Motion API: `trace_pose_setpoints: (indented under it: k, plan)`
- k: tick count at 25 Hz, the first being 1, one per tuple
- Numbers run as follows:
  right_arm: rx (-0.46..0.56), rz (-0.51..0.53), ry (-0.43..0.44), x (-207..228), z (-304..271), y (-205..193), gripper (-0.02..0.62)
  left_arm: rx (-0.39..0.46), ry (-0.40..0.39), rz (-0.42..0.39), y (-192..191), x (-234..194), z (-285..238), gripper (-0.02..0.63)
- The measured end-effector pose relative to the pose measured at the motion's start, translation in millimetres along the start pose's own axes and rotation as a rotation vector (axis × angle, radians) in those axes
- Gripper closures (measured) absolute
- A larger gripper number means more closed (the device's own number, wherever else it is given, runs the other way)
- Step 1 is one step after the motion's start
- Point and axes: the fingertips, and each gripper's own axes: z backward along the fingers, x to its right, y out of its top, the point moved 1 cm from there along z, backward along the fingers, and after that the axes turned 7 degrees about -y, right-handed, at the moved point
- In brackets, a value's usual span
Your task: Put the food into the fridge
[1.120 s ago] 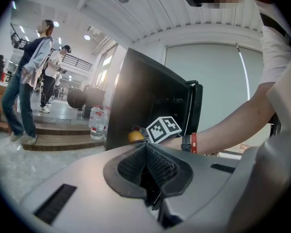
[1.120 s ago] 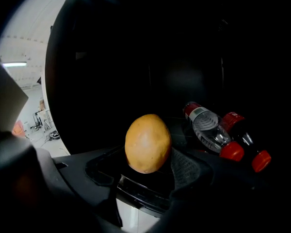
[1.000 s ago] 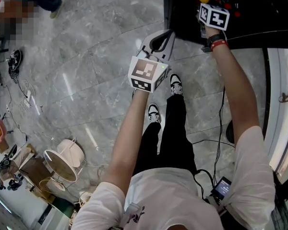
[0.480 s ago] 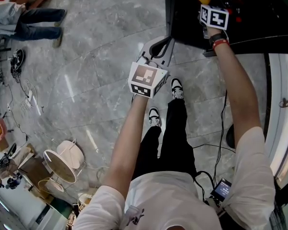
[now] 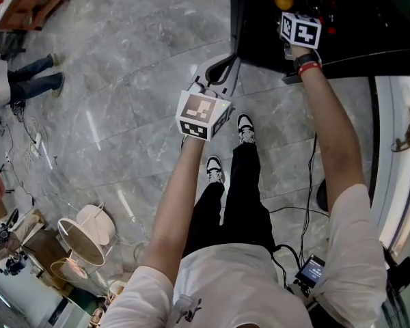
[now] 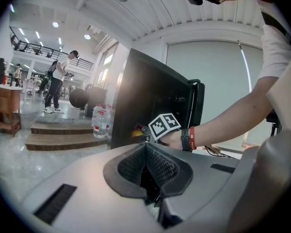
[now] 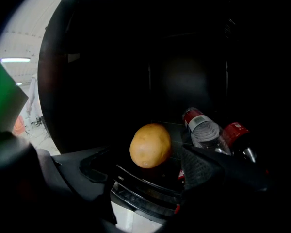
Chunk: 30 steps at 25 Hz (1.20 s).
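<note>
- Closest in, the left gripper (image 6: 146, 149) is out in front of the person over the grey marble floor (image 5: 123, 80). Its jaws are pressed right together with nothing in them, so it's empty.
- It's parked just outside the black fridge (image 6: 150, 91), pointing roughly at it but not touching it.
- Next up, the right gripper (image 7: 144, 174) is reached into the dark inside of the fridge. Its jaws have just been opening and now stand really wide.
- The potato (image 7: 150, 145) sits between those jaws, a bit ahead of the tips. Neither pad is on it, there's a clear gap on both sides, so it's let go, not gripped.
- The potato rests on a fridge shelf (image 7: 140, 191), near the front edge. In the head view it's that yellowish blob just past the right gripper's marker cube.
- A little further back and to the right of the potato, two bottles (image 7: 203, 130) with red caps lie on the same shelf, close side by side. The nearer one is clear. The other is too dark to say much about.
</note>
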Motion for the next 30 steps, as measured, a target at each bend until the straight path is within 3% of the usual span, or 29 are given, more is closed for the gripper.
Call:
trace_pose_setpoints:
  k: [3,14,30]
  plan:
    - [-0.020,-0.033,0.008,2,13,-2,0.179,0.007,0.002,0.030,4,1,4,0.588]
    - [-0.002,-0.054,-0.008,0,73,23,0.199,0.011,0.014,0.004,38,16,30,0.588]
    - [0.000,-0.136,-0.006,-32,205,38,0.247,0.035,0.009,-0.040,107,52,96,0.588]
